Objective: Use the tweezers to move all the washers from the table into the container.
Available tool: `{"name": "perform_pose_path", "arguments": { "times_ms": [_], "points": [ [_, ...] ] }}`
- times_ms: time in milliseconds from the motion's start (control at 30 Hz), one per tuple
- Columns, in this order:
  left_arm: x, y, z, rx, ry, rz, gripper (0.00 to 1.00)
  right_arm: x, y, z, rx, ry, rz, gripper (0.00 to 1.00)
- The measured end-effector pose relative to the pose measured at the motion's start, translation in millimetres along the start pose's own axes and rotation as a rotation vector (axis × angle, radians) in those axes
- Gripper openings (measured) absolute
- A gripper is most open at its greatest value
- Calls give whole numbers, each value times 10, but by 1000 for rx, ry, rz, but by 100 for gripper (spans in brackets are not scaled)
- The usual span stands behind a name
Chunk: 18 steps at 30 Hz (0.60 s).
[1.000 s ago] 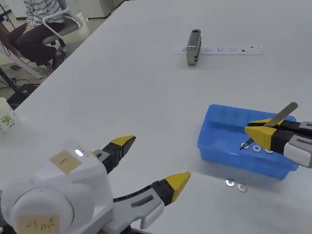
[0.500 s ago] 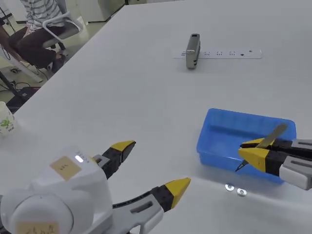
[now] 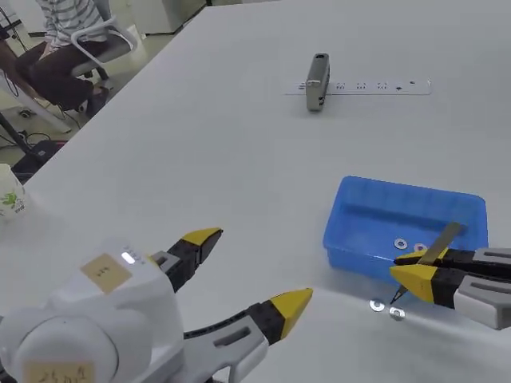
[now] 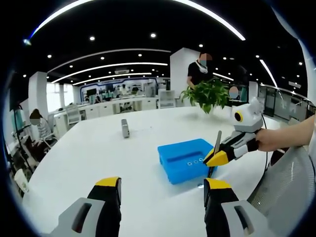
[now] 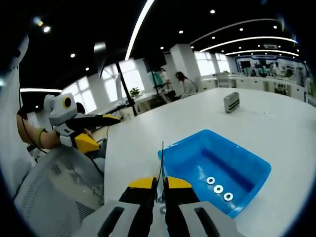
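Right gripper low over bench, just outside near wall of blue container. Its jaws clamped tight on tweezers, gripped part-way along, points aimed down. Tweezer tip right beside loose washers, a pair lying on bench by container; contact not discernible. Three washers in row on container floor. Left gripper well apart at lower left, jaws spread wide, holding nothing.

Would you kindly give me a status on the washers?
Left claw open, empty. Right claw shut on tweezers, tips by two loose washers on table. Three washers in container. Nothing in the way.
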State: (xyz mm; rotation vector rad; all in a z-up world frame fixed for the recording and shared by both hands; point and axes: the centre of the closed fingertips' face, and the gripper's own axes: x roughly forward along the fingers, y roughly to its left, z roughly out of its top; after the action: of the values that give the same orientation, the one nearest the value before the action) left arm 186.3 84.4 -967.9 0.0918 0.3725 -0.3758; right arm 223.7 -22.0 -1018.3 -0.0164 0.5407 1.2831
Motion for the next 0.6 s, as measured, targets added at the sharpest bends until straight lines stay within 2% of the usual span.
{"name": "perform_pose_path", "arguments": {
  "times_ms": [400,600],
  "points": [
    [1,5,-2,0,0,2,67,20,-12,-117,-20,57,-6,4],
    [0,5,1,-1,-1,2,67,42,11,-170,-76,95,-9,4]
  ]
}}
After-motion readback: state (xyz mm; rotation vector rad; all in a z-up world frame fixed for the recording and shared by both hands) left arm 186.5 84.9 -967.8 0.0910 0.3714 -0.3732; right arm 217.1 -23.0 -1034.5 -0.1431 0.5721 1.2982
